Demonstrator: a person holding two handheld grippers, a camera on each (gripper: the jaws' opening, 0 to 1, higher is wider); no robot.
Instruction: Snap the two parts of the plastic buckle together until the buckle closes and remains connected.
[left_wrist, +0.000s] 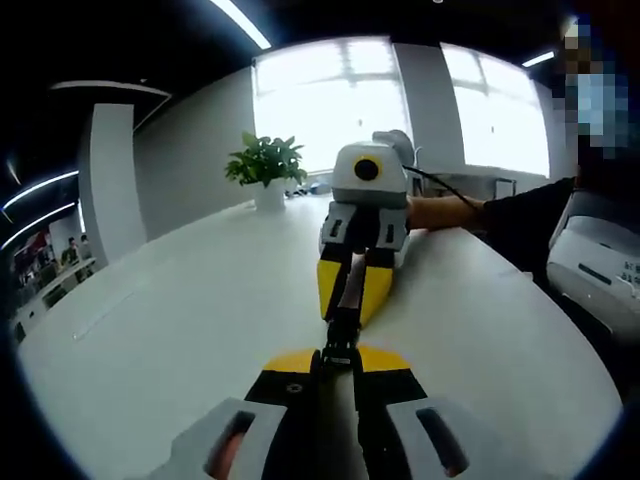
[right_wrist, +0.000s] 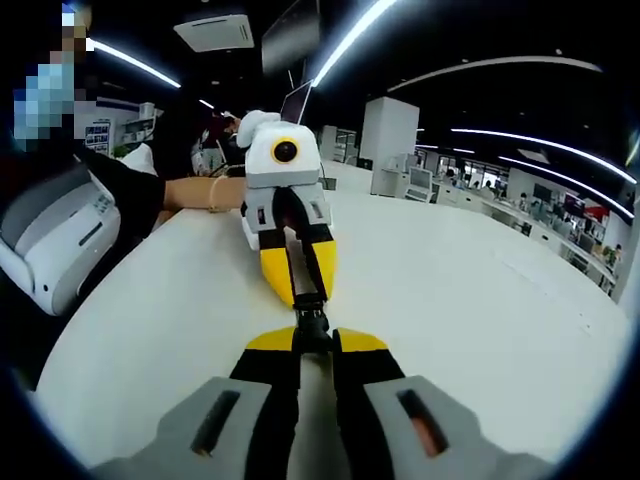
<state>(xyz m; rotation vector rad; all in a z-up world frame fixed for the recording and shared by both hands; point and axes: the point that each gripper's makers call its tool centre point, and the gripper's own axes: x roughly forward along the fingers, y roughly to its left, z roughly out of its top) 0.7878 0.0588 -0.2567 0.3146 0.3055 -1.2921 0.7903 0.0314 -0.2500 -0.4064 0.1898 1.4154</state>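
Observation:
A small black plastic buckle (left_wrist: 341, 335) hangs just above the white table (left_wrist: 170, 330), stretched between two yellow-and-black grippers that point at each other. My left gripper (left_wrist: 337, 358) rises from the bottom of the left gripper view, shut on the buckle's near end. My right gripper (left_wrist: 347, 305) comes from the far side and is shut on the other end. In the right gripper view the buckle (right_wrist: 311, 322) sits between my right gripper (right_wrist: 315, 345) and the left gripper (right_wrist: 303, 298). The two halves meet in line; I cannot tell whether they are latched.
A potted plant (left_wrist: 266, 165) stands at the table's far edge. A white printer-like machine (left_wrist: 600, 265) sits beside the table (right_wrist: 480, 300), also seen as the machine (right_wrist: 50, 245). A person's forearm (right_wrist: 190, 192) rests on the tabletop behind the gripper.

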